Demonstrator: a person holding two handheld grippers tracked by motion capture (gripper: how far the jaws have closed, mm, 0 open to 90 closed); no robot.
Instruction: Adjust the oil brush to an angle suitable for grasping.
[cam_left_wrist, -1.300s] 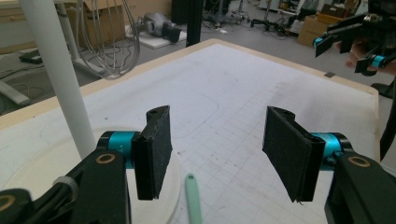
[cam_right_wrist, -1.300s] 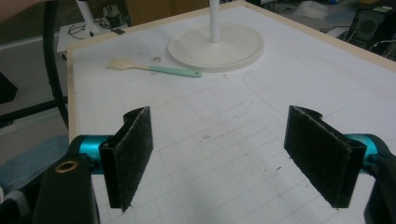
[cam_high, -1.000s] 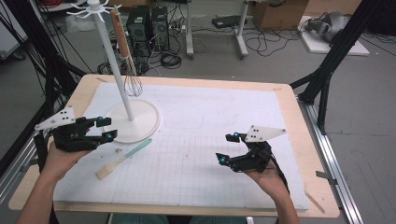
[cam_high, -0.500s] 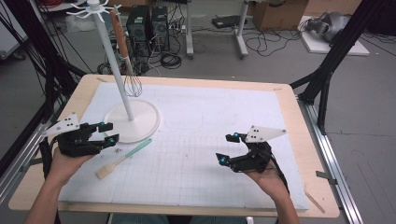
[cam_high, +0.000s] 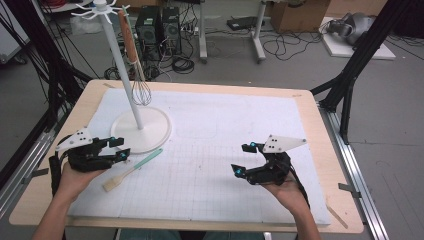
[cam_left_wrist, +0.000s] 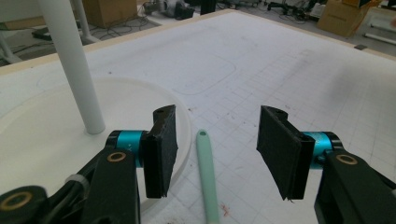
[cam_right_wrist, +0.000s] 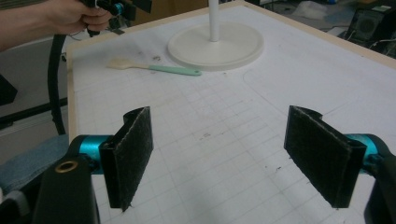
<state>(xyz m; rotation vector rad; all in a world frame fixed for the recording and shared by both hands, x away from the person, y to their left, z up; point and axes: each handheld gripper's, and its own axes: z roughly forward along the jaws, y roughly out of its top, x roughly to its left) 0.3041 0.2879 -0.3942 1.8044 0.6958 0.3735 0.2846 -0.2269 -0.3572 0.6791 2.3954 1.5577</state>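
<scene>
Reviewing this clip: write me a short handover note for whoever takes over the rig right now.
Left claw: open, jaws have just been closing, lowered over the green handle of the brush; pads not yet touching it.
Right claw: open, holding nothing, over bare mat.
Brush lies flat on the mat beside the white stand; a whisk already hangs on the stand.
Done: approach to the brush.
Left: grip and lift it, probably to hang it on the stand.

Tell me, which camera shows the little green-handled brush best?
The right gripper view: the whole brush lies there, pale bristles to green handle. The high view shows it whole but small beside the left gripper. The left gripper view catches just its handle.
</scene>
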